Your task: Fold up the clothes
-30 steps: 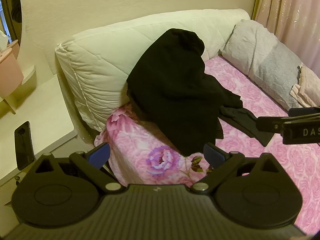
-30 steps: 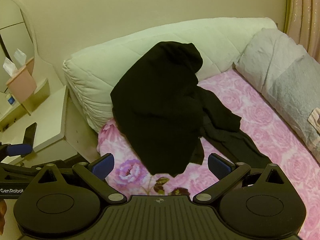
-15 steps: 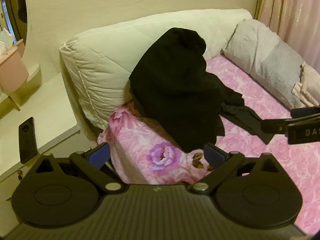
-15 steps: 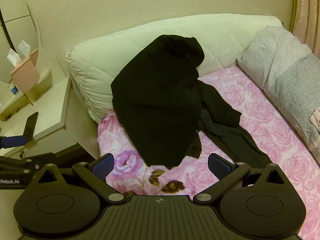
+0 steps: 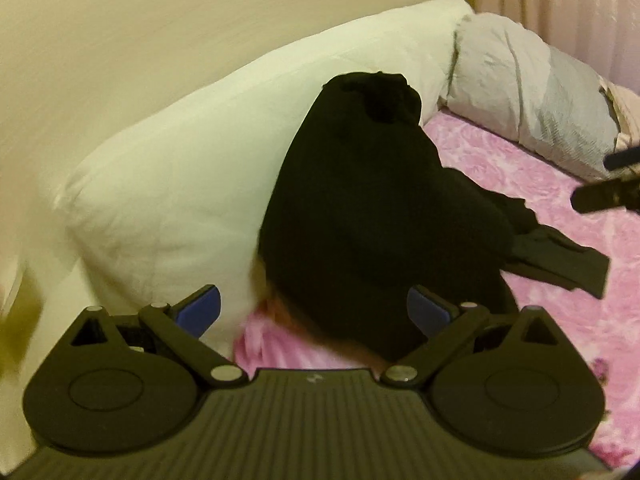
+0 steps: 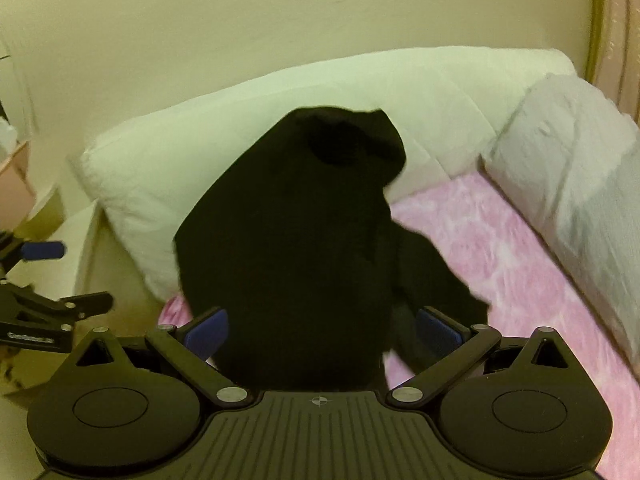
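A black garment (image 5: 372, 216) lies heaped on the pink sheet (image 5: 560, 304), its far end leaning against the white quilt (image 5: 192, 168). Both the left gripper (image 5: 316, 310) and right gripper (image 6: 322, 328) hang near it, jaws spread, holding nothing. A grey pillow (image 6: 576, 184) lies right.

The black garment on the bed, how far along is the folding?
Done: nothing. The black garment is heaped and unfolded against the white pillow, one sleeve trailing over the pink sheet. In hand: nothing gripped; the left gripper and right gripper are both open at the garment's lower edge. Left: grasp it, spread it flat, fold it.
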{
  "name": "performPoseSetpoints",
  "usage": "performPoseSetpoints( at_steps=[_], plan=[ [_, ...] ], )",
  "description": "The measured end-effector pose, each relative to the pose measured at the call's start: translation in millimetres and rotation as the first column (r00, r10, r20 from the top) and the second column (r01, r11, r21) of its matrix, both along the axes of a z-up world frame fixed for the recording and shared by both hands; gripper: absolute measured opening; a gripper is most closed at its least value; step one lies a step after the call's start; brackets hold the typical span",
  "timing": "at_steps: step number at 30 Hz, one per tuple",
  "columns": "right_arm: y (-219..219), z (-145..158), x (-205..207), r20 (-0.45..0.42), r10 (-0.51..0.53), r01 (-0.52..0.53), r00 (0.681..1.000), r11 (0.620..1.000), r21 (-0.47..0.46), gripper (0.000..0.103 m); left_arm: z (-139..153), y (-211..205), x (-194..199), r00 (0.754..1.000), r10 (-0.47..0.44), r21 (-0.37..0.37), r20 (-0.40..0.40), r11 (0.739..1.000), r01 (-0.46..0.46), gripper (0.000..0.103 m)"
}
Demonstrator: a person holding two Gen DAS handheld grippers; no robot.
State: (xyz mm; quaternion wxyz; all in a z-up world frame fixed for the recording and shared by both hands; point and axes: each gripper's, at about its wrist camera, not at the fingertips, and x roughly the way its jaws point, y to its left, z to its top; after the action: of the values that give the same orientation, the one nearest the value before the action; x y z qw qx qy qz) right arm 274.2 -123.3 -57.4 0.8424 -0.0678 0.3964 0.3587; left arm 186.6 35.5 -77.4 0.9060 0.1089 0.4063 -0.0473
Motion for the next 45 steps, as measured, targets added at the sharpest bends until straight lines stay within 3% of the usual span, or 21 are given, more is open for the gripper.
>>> performPoseSetpoints(
  at_steps=[4,9,13,19,20,21,22,23,24,25,28,32,37,40,45],
  plan=[
    [37,-7,57,0.018,0.002,-0.002,1.0,1.0,-0.001,0.102,-39,-18,76,0.995,-0.1,0.023,-0.008,0.995,0.1,0.092],
    [86,-18,125,0.061,0.018,-0.017,0.998,1.0,-0.014,0.102,-79,-37,139,0.99,-0.14,0.022,-0.022,0.99,0.14,0.088],
    [126,-30,168,0.115,0.048,-0.045,0.992,0.999,-0.028,0.102,-98,-41,160,0.984,-0.169,-0.006,-0.05,0.986,0.169,0.081],
    [165,-46,220,0.07,0.052,-0.055,0.996,0.998,0.04,0.101,-112,-44,157,0.975,-0.215,-0.024,-0.063,0.977,0.213,0.054],
    [167,-49,227,0.043,0.04,-0.042,0.998,0.998,0.054,0.093,-111,-45,155,0.974,-0.218,-0.03,-0.062,0.976,0.217,0.043],
    [167,-49,229,0.027,0.036,-0.038,0.999,0.997,0.065,0.062,-109,-47,152,0.973,-0.222,-0.03,-0.057,0.975,0.221,0.031],
    [166,-48,231,0.014,0.034,-0.035,0.999,0.997,0.072,0.042,-105,-48,150,0.973,-0.227,-0.019,-0.046,0.974,0.227,0.024],
    [163,-46,230,0.008,0.022,-0.023,1.0,0.997,0.078,0.034,-101,-50,148,0.972,-0.232,-0.009,-0.036,0.973,0.232,0.014],
    [157,-42,229,0.003,0.015,-0.015,1.0,0.995,0.094,0.02,-96,-52,144,0.97,-0.243,-0.002,-0.025,0.97,0.243,0.008],
    [150,-37,226,0.0,0.008,-0.008,1.0,0.994,0.113,0.014,-91,-56,136,0.964,-0.264,0.002,-0.005,0.964,0.264,0.007],
    [104,-17,207,-0.01,-0.056,0.057,0.998,0.98,0.191,0.012,-68,-77,99,0.936,-0.343,0.013,0.077,0.939,0.343,0.004],
    [45,30,156,-0.045,-0.165,0.171,0.985,0.943,0.284,0.011,-25,-128,15,0.853,-0.504,0.002,0.138,0.861,0.508,0.003],
    [-63,83,53,-0.026,-0.274,0.267,0.961,0.905,0.332,0.011,28,-213,-98,0.718,-0.673,-0.033,0.179,0.725,0.688,0.001],
    [-120,108,-9,-0.017,-0.348,0.334,0.937,0.883,0.331,0.011,53,-299,-169,0.63,-0.755,-0.068,0.18,0.63,0.774,0.001],
    [-246,88,-121,-0.074,-0.549,0.55,0.833,0.804,0.225,0.011,57,-456,-296,0.465,-0.874,-0.178,0.142,0.44,0.88,0.001]
  ],
)
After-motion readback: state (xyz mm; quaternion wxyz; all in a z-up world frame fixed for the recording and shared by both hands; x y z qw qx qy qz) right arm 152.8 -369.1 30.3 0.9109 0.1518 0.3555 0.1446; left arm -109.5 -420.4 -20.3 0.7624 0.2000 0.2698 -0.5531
